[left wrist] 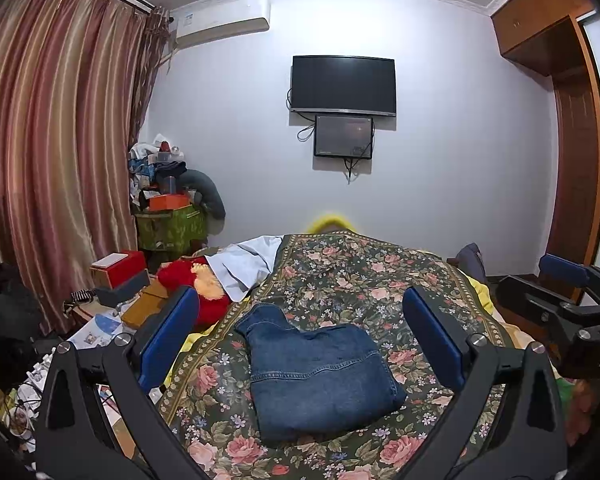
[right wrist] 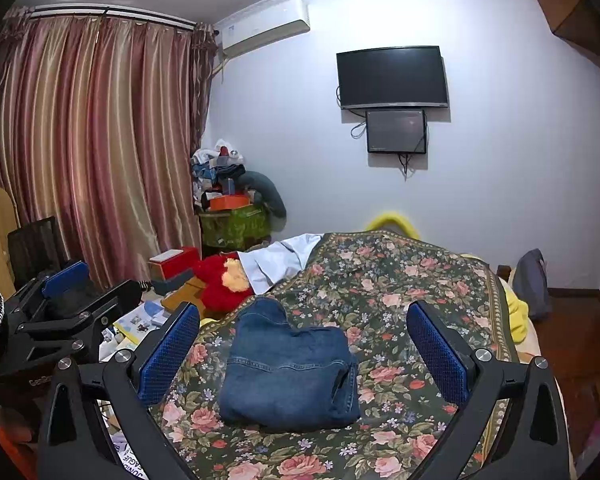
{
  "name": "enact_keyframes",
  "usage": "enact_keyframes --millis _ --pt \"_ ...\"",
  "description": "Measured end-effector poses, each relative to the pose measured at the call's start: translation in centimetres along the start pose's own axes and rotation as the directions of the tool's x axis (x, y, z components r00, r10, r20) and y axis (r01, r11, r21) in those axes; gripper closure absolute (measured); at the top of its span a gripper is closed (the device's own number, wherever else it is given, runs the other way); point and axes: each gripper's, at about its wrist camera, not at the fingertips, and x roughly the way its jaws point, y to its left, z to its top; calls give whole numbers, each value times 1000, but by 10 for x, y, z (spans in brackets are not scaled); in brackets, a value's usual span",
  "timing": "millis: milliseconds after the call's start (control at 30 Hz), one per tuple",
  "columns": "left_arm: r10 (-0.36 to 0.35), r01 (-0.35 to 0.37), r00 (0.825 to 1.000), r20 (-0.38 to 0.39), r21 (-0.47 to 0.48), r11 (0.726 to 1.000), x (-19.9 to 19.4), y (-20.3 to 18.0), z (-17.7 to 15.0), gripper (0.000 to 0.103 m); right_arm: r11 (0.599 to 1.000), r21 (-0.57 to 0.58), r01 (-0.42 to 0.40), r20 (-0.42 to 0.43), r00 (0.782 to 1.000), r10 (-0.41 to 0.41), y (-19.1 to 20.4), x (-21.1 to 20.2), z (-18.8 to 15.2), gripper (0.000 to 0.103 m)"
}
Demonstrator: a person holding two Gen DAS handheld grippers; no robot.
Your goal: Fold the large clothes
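From the left wrist, the left tongs (left wrist: 300, 340) stand wide apart with nothing between their blue pads, hanging above a pair of jeans (left wrist: 316, 376). The jeans lie already folded into a thick, squarish packet on the floral bedspread (left wrist: 380, 276), near the foot of the bed, with one narrower end sticking out toward the far left. The right tongs (left wrist: 556, 280) show at the right edge, off to the side of the bed; from here I cannot tell how they stand. A red plush toy (left wrist: 188, 284) and a white cloth (left wrist: 248, 264) sit at the bed's left side, well apart from the jeans.

From the right wrist, the right tongs (right wrist: 304, 344) are likewise spread open and empty, with the jeans (right wrist: 288, 376) lying below and between the pads. The folded edge on the right shows several stacked layers.

Denim is heavy and fairly stiff for cloth, not slippery, so the packet should keep its shape if left alone but will sag and unfold if lifted by one layer. In my judgement, the safest hold pinches all layers together at the thick folded edge, one tong at each side.
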Motion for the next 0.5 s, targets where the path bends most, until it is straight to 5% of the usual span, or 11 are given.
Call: enact_keyframes --millis 500 --pt "-3 3 1000 -4 -9 1000 4 -1 -1 0 999 39 5 -5 1000 -5 -5 1 1 0"
